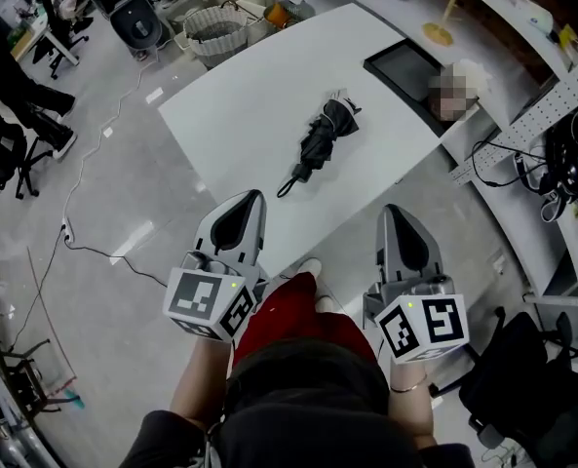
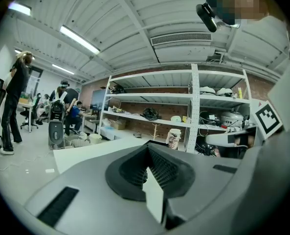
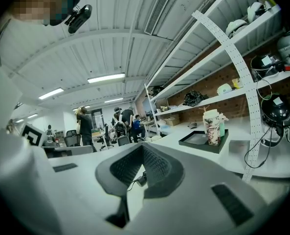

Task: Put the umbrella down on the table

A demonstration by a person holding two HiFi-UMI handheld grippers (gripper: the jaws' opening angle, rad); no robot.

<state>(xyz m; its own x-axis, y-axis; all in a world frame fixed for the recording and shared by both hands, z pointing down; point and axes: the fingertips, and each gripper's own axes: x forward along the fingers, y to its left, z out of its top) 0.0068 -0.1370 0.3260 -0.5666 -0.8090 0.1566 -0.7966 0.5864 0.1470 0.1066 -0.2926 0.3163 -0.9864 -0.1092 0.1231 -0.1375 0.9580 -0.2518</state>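
The folded black umbrella [image 1: 324, 139] lies flat near the middle of the white worktop [image 1: 250, 96], its handle and loop pointing toward seven o'clock in the head view. Both grippers hang at six o'clock, well apart from it. The left gripper [image 1: 250, 197] has its jaws pressed together on nothing, and so does the right gripper [image 1: 393, 211] (its own view shows only the umbrella's handle beyond the tips). The putting-down looks finished. Doing it well now means keeping both grippers clear of the loop and leaving the umbrella away from the edge.
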